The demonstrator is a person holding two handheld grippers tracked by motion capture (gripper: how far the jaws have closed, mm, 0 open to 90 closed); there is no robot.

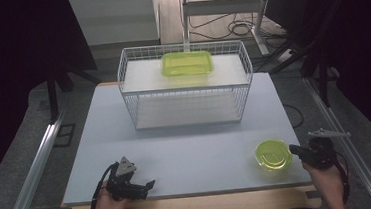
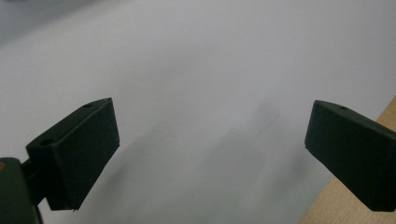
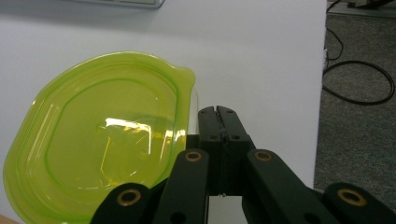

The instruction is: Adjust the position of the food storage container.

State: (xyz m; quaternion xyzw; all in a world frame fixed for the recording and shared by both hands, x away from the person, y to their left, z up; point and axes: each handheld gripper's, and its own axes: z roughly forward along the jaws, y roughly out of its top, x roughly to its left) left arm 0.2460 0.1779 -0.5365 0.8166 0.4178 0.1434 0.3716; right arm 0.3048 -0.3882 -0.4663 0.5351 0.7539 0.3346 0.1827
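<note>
A broad bare stretch of the surface (image 1: 187, 149) runs across the middle of the high view, open from the left gripper (image 1: 151, 184) at lower left to the round green lidded container (image 1: 273, 154) at lower right. That container sits just beside the closed right gripper (image 1: 293, 149), blocking its way toward the centre of the frame. In the upper middle, the white wire basket (image 1: 186, 84) stands as a wall across the surface; its open top leaves room from above, though the rectangular green container (image 1: 188, 63) fills the far middle inside. Narrow strips of surface stay free left and right of the basket.
</note>
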